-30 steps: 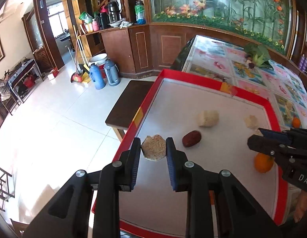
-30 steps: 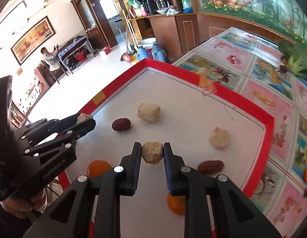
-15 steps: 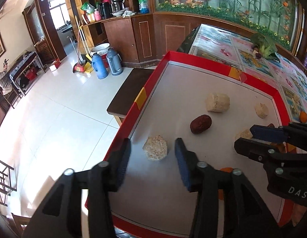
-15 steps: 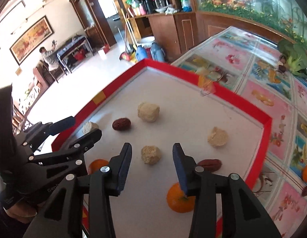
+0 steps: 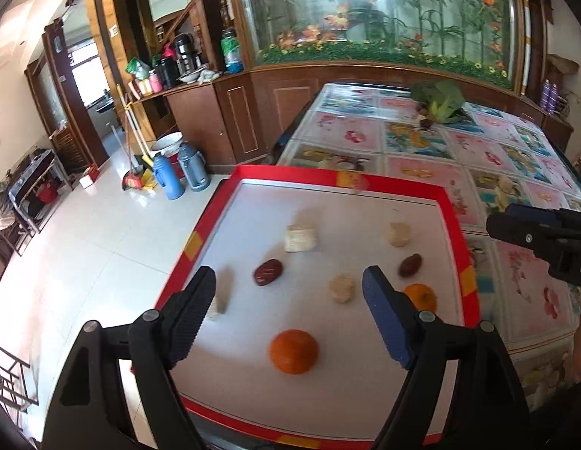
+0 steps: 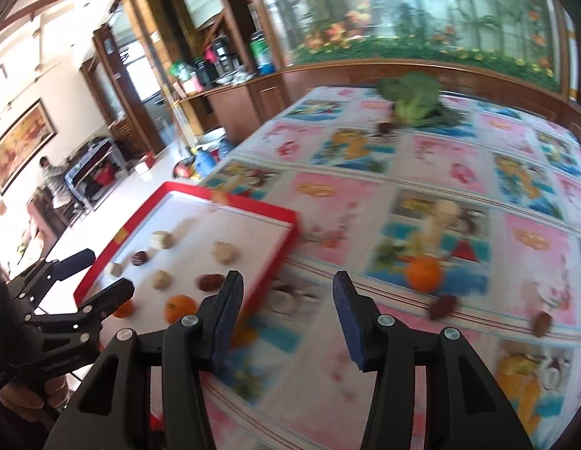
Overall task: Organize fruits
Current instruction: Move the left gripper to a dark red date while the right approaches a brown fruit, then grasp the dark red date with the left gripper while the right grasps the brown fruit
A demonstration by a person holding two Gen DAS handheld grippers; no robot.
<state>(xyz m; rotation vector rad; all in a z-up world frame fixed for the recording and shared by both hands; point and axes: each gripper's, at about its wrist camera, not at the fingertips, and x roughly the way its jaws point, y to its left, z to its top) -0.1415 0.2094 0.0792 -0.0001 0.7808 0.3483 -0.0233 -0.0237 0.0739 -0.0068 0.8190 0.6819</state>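
A red-rimmed white tray point(image 5: 450, 202) holds two oranges point(image 5: 293, 351) point(image 5: 420, 297), two red dates point(image 5: 268, 272) point(image 5: 410, 264) and several beige chunks point(image 5: 300, 238). My left gripper point(image 5: 288, 281) hovers above the tray's near half. Its jaws are opening, with nothing between them. My right gripper point(image 6: 287, 285) hangs over the patterned tablecloth just right of the tray point(image 6: 230, 202). Its jaws are also opening and hold nothing. Beyond it on the cloth lie an orange point(image 6: 423, 273) and two dates point(image 6: 442, 306) point(image 6: 542, 323). The right wrist view is blurred.
A green leafy vegetable point(image 5: 438, 101) lies at the table's far end by the wooden cabinet. Blue thermos flasks point(image 5: 170, 176) stand on the tiled floor left of the table. The tray sits at the table's left edge. A person point(image 6: 50, 176) sits far off.
Both grippers have let go of the beige chunks they held and opened. The left drew back above the tray. The right swung right, off the tray and over the tablecloth.
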